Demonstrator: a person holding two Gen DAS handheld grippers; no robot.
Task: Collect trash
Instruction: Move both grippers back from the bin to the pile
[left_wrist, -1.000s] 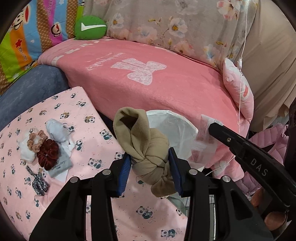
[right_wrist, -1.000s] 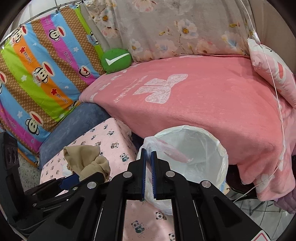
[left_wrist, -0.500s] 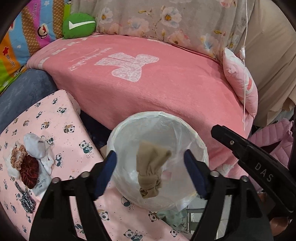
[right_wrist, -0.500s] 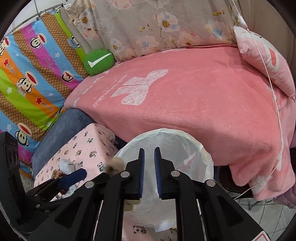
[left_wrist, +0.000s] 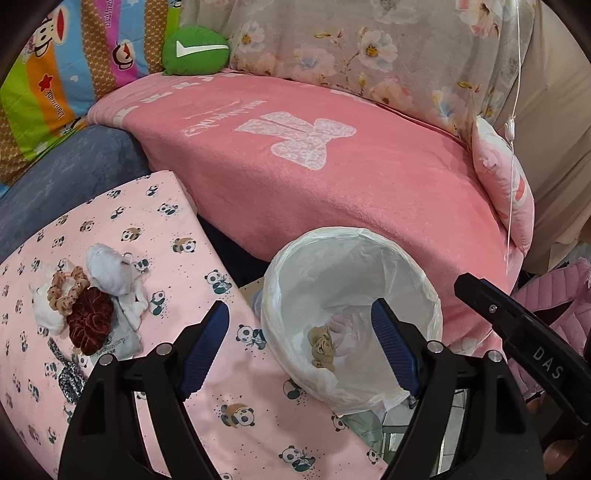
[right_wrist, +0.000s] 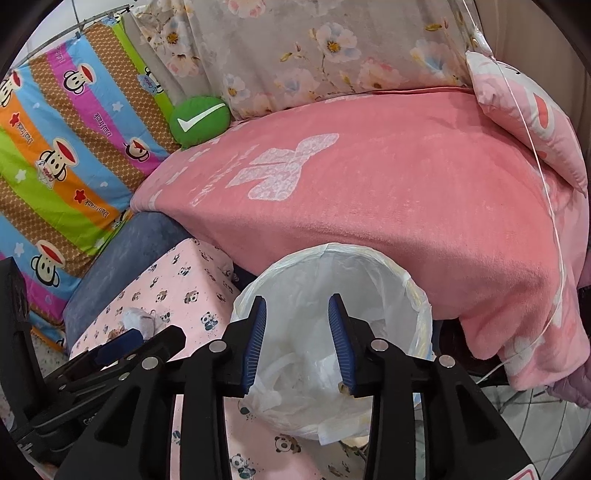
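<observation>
A trash bin lined with a white plastic bag (left_wrist: 402, 258) stands between the panda-print surface and the pink bed; it also shows in the right wrist view (right_wrist: 369, 258). A knotted tan cloth (left_wrist: 322, 346) lies inside the bag. My left gripper (left_wrist: 301, 347) is open and empty, above the bin's near left rim. My right gripper (right_wrist: 297, 336) is open and empty over the bin's mouth. A pile on the panda surface holds a white mask (left_wrist: 110, 271), a tan scrunchie (left_wrist: 66, 286), a dark red scrunchie (left_wrist: 90, 319) and a patterned band (left_wrist: 68, 373).
The panda-print pink surface (left_wrist: 229, 413) fills the lower left. The bed with a pink blanket (left_wrist: 332, 177) runs behind the bin. A green cushion (left_wrist: 195, 50), a striped monkey-print quilt (right_wrist: 55, 147), a floral pillow (left_wrist: 369, 48) and a pink pillow (left_wrist: 506, 184) lie around it.
My left gripper opened and let go of the tan cloth, which fell into the bin bag. My right gripper, shut a second ago, opened over the bin.
</observation>
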